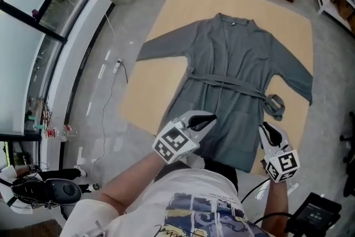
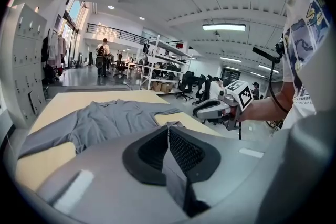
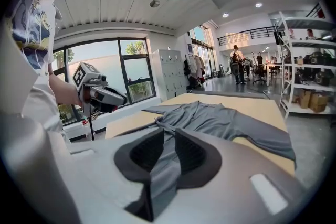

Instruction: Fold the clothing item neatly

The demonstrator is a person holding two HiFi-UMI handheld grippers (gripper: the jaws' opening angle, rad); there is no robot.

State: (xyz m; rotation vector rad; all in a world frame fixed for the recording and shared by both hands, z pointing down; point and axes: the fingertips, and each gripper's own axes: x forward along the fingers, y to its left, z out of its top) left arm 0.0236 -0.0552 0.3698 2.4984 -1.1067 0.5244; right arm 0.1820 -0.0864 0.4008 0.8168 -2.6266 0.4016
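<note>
Gripping the near hem of the grey robe [image 1: 233,64], both tools are closed on cloth: the left gripper [image 1: 206,119] pinches a thin fold at the hem's left corner, and the right gripper [image 1: 266,129] clamps a slightly thicker bunch at the right corner. In each gripper view a strip of grey fabric runs between the dark pads, at the left gripper [image 2: 168,131] and at the right gripper [image 3: 169,136].

The robe lies spread face up on the tan bench [image 1: 166,30], with its collar [image 1: 236,22] at the far end and its hem at the near edge. One sleeve reaches left and the other right. A belt [image 1: 227,83] crosses the waist, and its loose end curls just beside the robe's right side.

The fabric looks soft, light and limp, not fragile. It will likely sag between the two holds and drag on the bench, so the hem corners seem the right places to hold, kept apart to keep the edge taut. The belt may slide or trail when the hem is carried over.

Count: one robe, two sleeves, one belt, two grippers, one bench
</note>
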